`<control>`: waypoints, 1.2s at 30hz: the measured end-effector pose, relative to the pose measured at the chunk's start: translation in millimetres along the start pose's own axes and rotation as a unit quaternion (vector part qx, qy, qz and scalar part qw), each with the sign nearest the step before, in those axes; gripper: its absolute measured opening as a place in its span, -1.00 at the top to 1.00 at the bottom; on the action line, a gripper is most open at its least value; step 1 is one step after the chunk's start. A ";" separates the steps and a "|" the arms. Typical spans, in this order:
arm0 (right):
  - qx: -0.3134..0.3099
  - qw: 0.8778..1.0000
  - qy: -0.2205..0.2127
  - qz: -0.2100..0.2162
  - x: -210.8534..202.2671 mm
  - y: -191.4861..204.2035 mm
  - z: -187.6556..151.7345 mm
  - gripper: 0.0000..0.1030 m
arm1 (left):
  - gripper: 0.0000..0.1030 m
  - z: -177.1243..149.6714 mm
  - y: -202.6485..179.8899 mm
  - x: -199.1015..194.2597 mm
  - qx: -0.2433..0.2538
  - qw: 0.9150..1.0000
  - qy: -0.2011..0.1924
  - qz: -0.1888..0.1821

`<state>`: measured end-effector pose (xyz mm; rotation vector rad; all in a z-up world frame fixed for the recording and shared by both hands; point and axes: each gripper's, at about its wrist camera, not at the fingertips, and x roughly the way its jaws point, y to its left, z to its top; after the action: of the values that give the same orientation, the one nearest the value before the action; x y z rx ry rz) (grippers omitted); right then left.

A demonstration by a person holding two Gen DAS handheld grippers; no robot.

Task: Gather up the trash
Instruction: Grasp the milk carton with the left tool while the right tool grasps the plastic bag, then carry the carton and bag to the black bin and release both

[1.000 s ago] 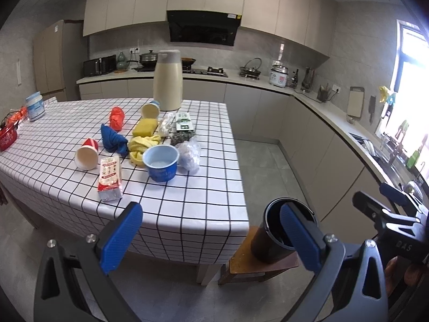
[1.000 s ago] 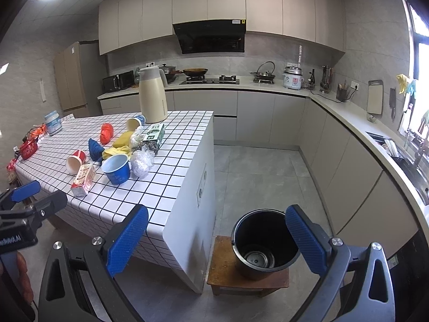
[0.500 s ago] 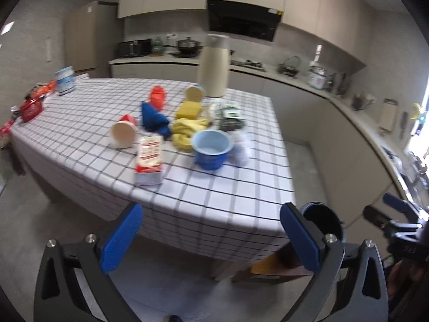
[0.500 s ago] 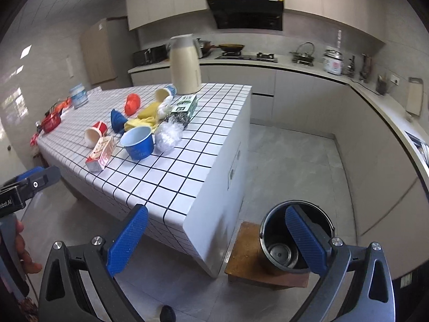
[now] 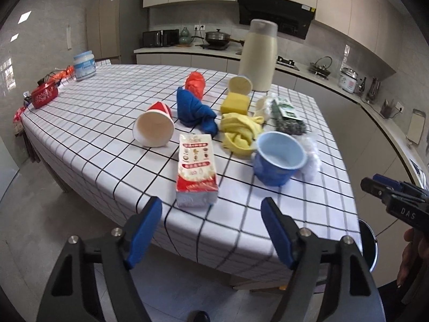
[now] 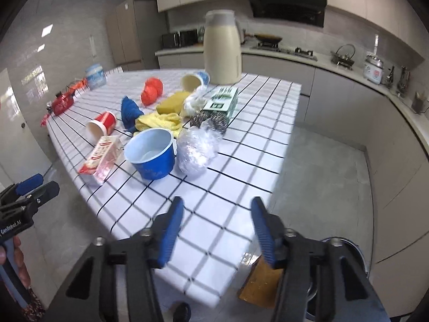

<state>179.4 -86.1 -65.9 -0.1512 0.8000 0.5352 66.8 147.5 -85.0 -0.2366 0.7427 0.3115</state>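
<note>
Trash litters a checked table (image 5: pixel 112 123). Left wrist view: a red paper cup (image 5: pixel 154 127) on its side, a flat carton (image 5: pixel 197 170) nearest the edge, a blue cup (image 5: pixel 277 158) upright, yellow cloth (image 5: pixel 240 131), blue cloth (image 5: pixel 194 110) & a cream jug (image 5: pixel 258 56) at the back. Left gripper (image 5: pixel 211 232) hangs over the near edge w/ jaws closing, nothing between them.

Right wrist view: blue cup (image 6: pixel 152 155) sits beside a clear plastic wad (image 6: pixel 197 150), carton (image 6: pixel 100 158) to its left. Right gripper (image 6: pixel 217 232) is over the table corner, jaws closing on nothing. A dark bin (image 6: pixel 346 244) peeks out on the floor behind it.
</note>
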 end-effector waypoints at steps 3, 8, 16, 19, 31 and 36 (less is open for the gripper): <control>-0.005 1.000 0.016 0.000 33.2 11.7 14.0 0.04 | -0.32 5.6 9.5 33.1 -0.013 1.000 0.018 -0.009; -0.007 0.999 0.037 0.008 84.1 24.1 28.4 0.10 | -0.14 8.4 8.9 70.3 -0.006 0.999 0.043 -0.019; 0.002 0.999 0.045 0.012 127.0 29.1 44.9 0.12 | -0.08 22.8 19.9 89.9 -0.007 0.999 0.043 -0.025; 0.007 0.999 0.043 0.008 134.7 26.3 54.0 0.12 | -0.08 32.1 22.6 95.5 -0.003 0.999 0.042 -0.022; 0.012 0.999 0.036 0.003 149.3 20.7 69.2 0.03 | -0.02 36.5 17.2 110.8 0.008 0.999 0.044 -0.014; 0.015 0.999 0.031 0.018 148.0 17.4 68.9 0.35 | 0.01 41.7 20.2 96.9 0.007 0.999 0.019 -0.034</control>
<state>299.5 10.3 -122.9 -0.1256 0.8719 0.5545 152.8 198.2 -124.4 -0.2538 0.7715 0.2374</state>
